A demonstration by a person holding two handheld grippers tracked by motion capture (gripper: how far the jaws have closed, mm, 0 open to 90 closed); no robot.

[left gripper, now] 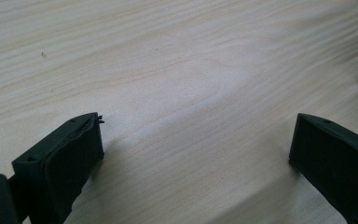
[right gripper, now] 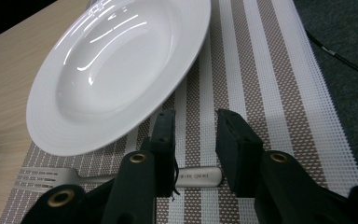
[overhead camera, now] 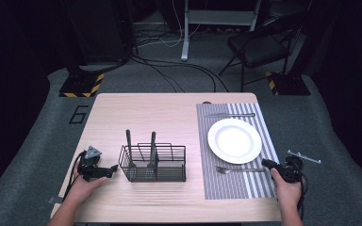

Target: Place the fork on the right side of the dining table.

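Steel fork on woven striped mat.

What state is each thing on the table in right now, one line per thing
Fork: flat on the placemat, handle end between the right gripper's parted jaws, not pinched.
Plate: empty, upright on the placemat.
Wire caddy: upright, two utensils standing in it.
Knife: flat beyond the plate.
Left gripper: wide open over bare table.
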